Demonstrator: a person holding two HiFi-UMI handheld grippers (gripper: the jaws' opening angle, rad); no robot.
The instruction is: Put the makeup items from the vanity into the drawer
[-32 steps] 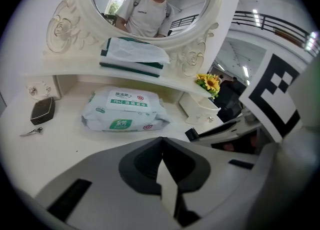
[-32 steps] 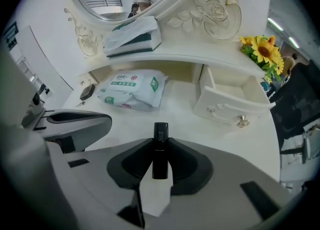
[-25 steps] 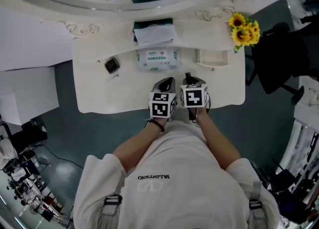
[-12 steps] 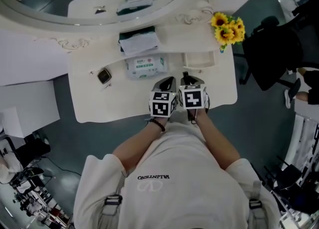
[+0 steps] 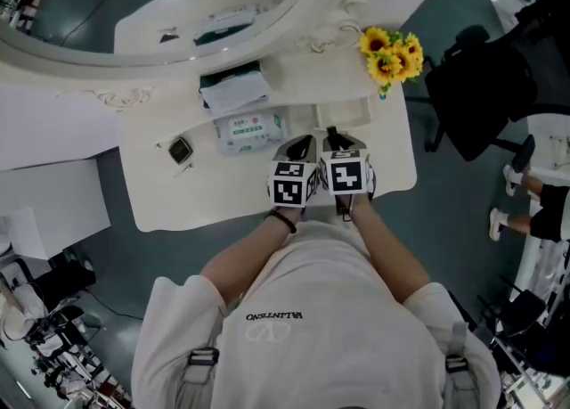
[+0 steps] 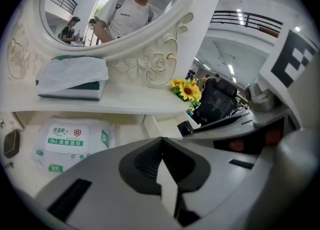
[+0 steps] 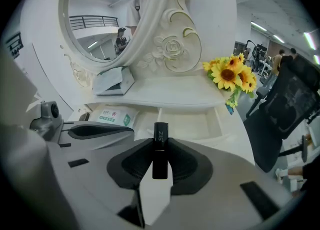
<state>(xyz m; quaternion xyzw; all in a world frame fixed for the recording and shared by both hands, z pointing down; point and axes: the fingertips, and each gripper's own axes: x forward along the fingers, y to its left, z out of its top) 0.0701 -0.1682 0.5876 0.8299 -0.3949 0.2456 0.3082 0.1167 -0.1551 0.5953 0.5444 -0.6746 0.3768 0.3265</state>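
Observation:
My right gripper [image 7: 160, 160] is shut on a slim black makeup tube [image 7: 160, 144] that stands upright between its pads. In the head view it [image 5: 337, 138] hangs just in front of the small open drawer [image 5: 343, 117] under the vanity shelf; the drawer [image 7: 187, 124] shows as a pale tray beyond the tube. Close on its left, my left gripper [image 5: 298, 143] is shut with nothing in it, its jaws [image 6: 161, 146] meeting edge to edge. A dark square compact [image 5: 180, 150] lies on the white vanity top [image 5: 214, 189] at the left.
A wet-wipes pack [image 5: 251, 129] lies left of the drawer, and a tissue box [image 5: 233, 88] sits on the shelf above it. Sunflowers [image 5: 387, 51] stand at the shelf's right end. The oval mirror [image 5: 160, 6] rises behind. A black chair [image 5: 481, 86] stands right of the vanity.
Both grippers have moved together from the vanity's front edge towards the open drawer, a little higher. The vanity has swung left in the head view. The tube stays held.

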